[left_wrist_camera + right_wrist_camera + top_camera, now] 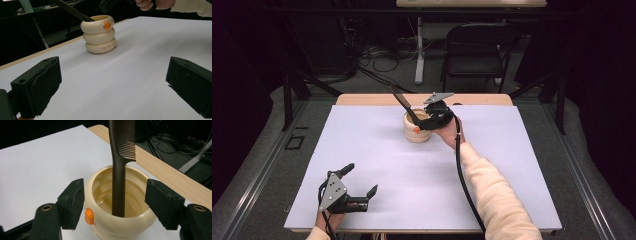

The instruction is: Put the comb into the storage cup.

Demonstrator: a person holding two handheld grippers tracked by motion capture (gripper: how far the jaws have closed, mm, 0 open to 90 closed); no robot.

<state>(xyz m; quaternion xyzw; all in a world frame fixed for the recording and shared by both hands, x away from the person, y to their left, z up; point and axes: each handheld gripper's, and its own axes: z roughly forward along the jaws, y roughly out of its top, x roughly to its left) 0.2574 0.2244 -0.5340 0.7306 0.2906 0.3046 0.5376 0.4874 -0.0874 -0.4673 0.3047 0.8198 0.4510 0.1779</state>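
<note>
Right gripper view: cream cup (120, 220) at far centre of counter (37, 157), dark comb (119, 170) standing inside, leaning far-left. Right gripper (113, 202) wide, straddling cup rim, holding nothing. Left gripper (357, 189) wide, empty, near-left, well apart.

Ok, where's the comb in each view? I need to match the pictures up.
High view: the comb leans up and to the left out of the cream cup, at the table's far middle.
Left gripper view: its dark shaft runs from the upper left down into the cup.
Right gripper view: it stands in the cup, teeth at the top.
Shared landmark: the cup's orange spot.
</note>
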